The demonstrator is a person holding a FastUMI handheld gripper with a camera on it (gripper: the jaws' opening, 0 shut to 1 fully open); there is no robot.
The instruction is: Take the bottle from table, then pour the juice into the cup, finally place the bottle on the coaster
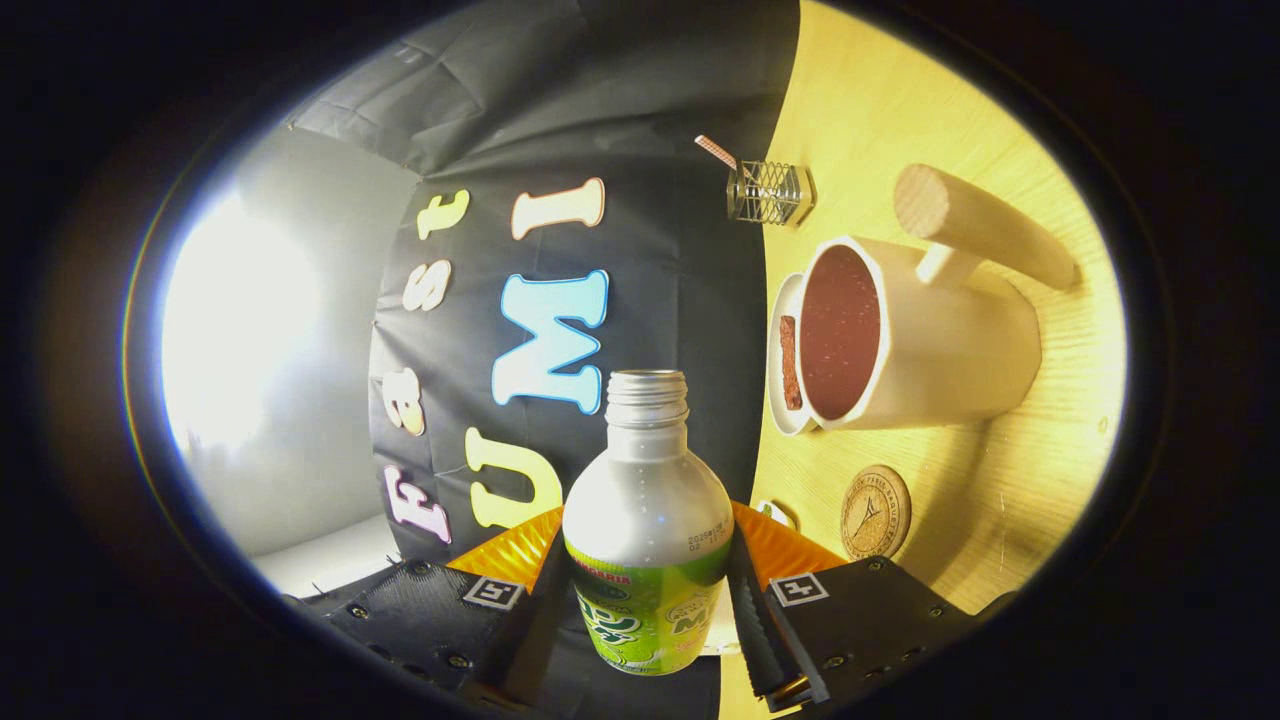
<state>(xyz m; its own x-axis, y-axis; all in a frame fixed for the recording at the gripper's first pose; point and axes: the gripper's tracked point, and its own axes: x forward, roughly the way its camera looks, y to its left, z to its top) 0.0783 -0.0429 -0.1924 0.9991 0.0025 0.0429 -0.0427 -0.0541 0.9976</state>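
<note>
My gripper [648,585] is shut on a silver bottle [648,510] with a green label, one finger pressed on each side of its body. The bottle's cap is off and its open neck points ahead. The whole view is rolled, so the wooden table [1000,480] stands on edge beside the bottle. A white cup [940,345] with a wooden handle stands on that table beyond the fingers, its dark red inside facing the bottle's neck. A round cork coaster [876,511] lies on the table close to the fingers, between them and the cup.
A small wire holder [768,192] with a striped straw stands at the table's back edge, beyond the cup. The black cloth wall hangs behind the bottle, with a bright white wall past it.
</note>
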